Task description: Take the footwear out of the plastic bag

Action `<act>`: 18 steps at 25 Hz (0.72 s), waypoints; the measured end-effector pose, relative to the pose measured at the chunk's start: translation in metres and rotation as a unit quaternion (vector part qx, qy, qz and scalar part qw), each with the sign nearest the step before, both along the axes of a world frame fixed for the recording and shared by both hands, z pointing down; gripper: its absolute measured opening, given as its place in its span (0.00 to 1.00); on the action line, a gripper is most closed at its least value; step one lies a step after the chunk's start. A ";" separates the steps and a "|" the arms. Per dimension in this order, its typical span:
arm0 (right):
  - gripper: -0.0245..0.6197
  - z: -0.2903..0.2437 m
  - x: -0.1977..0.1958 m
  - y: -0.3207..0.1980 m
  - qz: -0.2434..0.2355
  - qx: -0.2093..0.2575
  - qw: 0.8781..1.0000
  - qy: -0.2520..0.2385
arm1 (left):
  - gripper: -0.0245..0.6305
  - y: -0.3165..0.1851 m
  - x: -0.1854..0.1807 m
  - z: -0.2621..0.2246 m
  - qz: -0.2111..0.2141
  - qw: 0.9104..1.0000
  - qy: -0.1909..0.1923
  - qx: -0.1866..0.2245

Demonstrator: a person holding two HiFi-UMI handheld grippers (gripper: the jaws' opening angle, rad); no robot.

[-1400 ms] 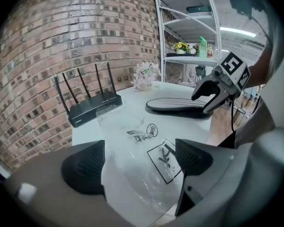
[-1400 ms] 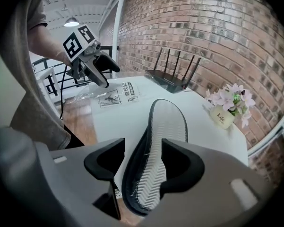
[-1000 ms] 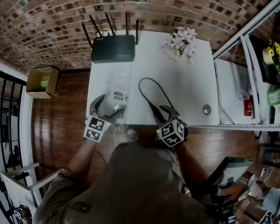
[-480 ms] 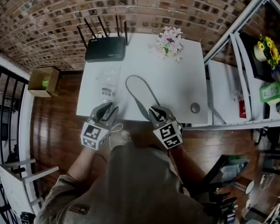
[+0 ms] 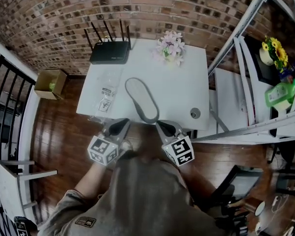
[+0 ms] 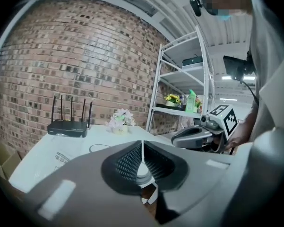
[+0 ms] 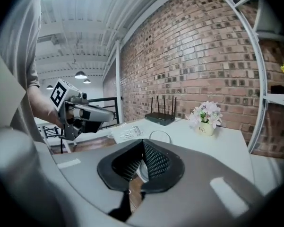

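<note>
A slipper (image 5: 141, 100) with a pale sole and dark rim lies flat on the white table (image 5: 186, 90), outside the clear plastic bag (image 5: 106, 95), which lies flat to its left. Both grippers hang off the table's near edge, in front of my body. My left gripper (image 5: 119, 128) has just been closing; its jaws (image 6: 142, 155) meet with nothing between them. My right gripper (image 5: 164, 128) has also just closed, and its jaws (image 7: 142, 157) are empty. The right gripper view shows the slipper (image 7: 159, 136) and the bag (image 7: 127, 132) ahead on the table.
A black router (image 5: 109, 52) stands at the table's back left, a small pot of flowers (image 5: 170, 45) at the back middle, and a small round object (image 5: 195, 113) near the front right. A metal shelf unit (image 5: 265, 73) stands to the right. A cardboard box (image 5: 49, 83) sits on the floor to the left.
Both grippers have drawn back from the table toward me and their jaws have shut. The slipper, earlier raised on edge at the right gripper, now lies flat on the table.
</note>
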State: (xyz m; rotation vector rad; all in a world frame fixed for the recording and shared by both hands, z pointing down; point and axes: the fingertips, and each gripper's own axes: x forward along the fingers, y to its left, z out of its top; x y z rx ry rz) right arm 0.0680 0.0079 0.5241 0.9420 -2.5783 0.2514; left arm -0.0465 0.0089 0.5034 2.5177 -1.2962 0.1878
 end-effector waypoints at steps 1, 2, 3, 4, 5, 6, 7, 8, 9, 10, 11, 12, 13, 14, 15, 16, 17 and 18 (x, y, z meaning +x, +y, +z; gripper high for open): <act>0.06 -0.004 0.000 0.003 -0.002 0.002 1.000 -0.006 | 0.06 0.002 0.005 -0.004 0.004 1.000 0.006 0.004; 0.06 -0.008 0.000 0.005 -0.002 0.005 1.000 -0.009 | 0.06 0.004 0.009 -0.006 0.010 1.000 0.011 0.008; 0.06 -0.009 -0.001 0.008 -0.001 0.005 1.000 -0.011 | 0.06 0.007 0.013 -0.007 0.017 1.000 0.016 0.009; 0.06 -0.010 -0.003 0.012 0.002 0.004 1.000 -0.014 | 0.06 0.012 0.016 -0.005 0.024 1.000 0.020 0.007; 0.06 -0.011 -0.005 0.016 0.006 0.004 1.000 -0.018 | 0.06 0.017 0.016 -0.003 0.030 0.999 0.022 0.005; 0.06 -0.014 -0.007 0.018 0.010 0.006 1.000 -0.022 | 0.06 0.020 0.016 -0.002 0.038 0.999 0.024 0.004; 0.06 -0.017 -0.010 0.018 0.016 0.010 0.999 -0.026 | 0.06 0.020 0.015 -0.003 0.045 0.999 0.025 0.004; 0.06 -0.021 -0.012 0.017 0.022 0.014 0.999 -0.030 | 0.05 0.020 0.015 -0.004 0.053 0.998 0.026 0.005; 0.06 -0.024 -0.014 0.016 0.028 0.017 0.999 -0.032 | 0.05 0.019 0.013 -0.005 0.060 0.998 0.026 0.007; 0.06 -0.026 -0.017 0.017 0.032 0.019 0.999 -0.034 | 0.05 0.019 0.011 -0.006 0.063 0.998 0.027 0.007; 0.06 -0.027 -0.020 0.019 0.034 0.019 0.999 -0.036 | 0.05 0.021 0.008 -0.006 0.065 0.997 0.028 0.006; 0.06 -0.027 -0.024 0.022 0.035 0.019 0.999 -0.036 | 0.05 0.024 0.004 -0.006 0.064 0.997 0.030 0.005; 0.06 -0.027 -0.027 0.024 0.036 0.018 0.999 -0.036 | 0.05 0.026 0.001 -0.006 0.064 0.997 0.032 0.004; 0.06 -0.027 -0.030 0.027 0.036 0.018 0.999 -0.035 | 0.05 0.028 -0.002 -0.006 0.064 0.997 0.033 0.003; 0.06 -0.027 -0.034 0.028 0.036 0.018 0.999 -0.034 | 0.05 0.030 -0.005 -0.007 0.064 0.997 0.034 0.003; 0.06 -0.027 -0.037 0.030 0.035 0.018 0.999 -0.033 | 0.05 0.032 -0.007 -0.008 0.065 0.997 0.034 0.003; 0.06 -0.027 -0.039 0.031 0.035 0.017 0.999 -0.033 | 0.04 0.033 -0.009 -0.008 0.066 0.997 0.034 0.004; 0.06 -0.026 -0.042 0.033 0.035 0.017 0.999 -0.032 | 0.04 0.035 -0.010 -0.008 0.067 0.997 0.034 0.003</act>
